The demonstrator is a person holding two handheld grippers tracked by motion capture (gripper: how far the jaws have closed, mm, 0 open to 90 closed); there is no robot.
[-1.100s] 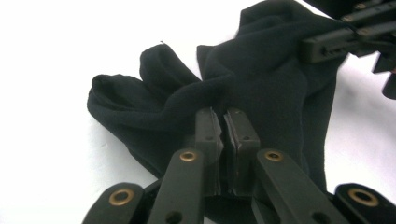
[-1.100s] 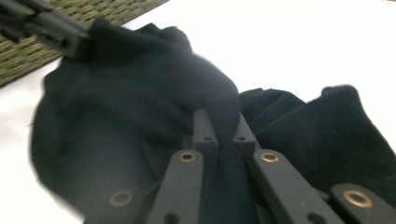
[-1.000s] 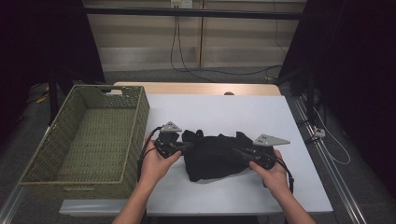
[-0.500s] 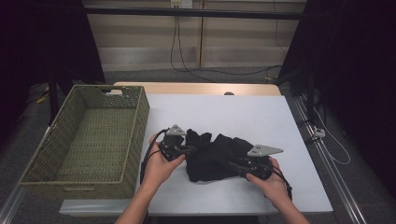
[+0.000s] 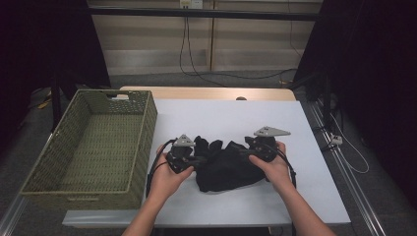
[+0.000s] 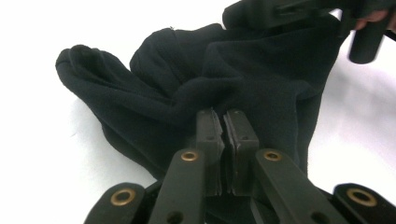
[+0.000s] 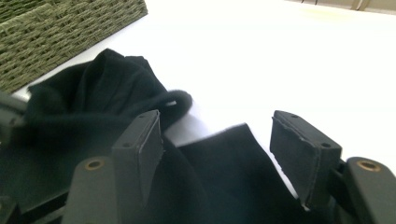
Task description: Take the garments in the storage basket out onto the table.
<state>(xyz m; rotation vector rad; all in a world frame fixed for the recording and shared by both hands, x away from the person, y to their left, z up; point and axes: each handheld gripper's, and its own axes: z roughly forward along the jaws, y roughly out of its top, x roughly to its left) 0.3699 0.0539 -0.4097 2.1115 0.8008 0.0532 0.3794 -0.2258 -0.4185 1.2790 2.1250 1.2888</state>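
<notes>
Nearest us, our left claw [image 6: 223, 140] is pinched tight on a fold of the black garment [image 5: 226, 164], which lies bunched on the white bench [image 5: 236, 118] between our two hands. Our right claw [image 7: 229, 149] has just been opening: its jaws stand apart above the cloth's near edge and press on nothing. We judge the work to be about midway: the garment is gathered into a rough bundle, one side gripped and the other let go, but it is not a neat fold. If it is meant for the woven basket [image 5: 93, 142] standing just left of it, that step is left, for the basket holds nothing we can see. What kind of garment it is we cannot tell, since its dark folds swallow seams and edges, and the underside is hidden.
</notes>
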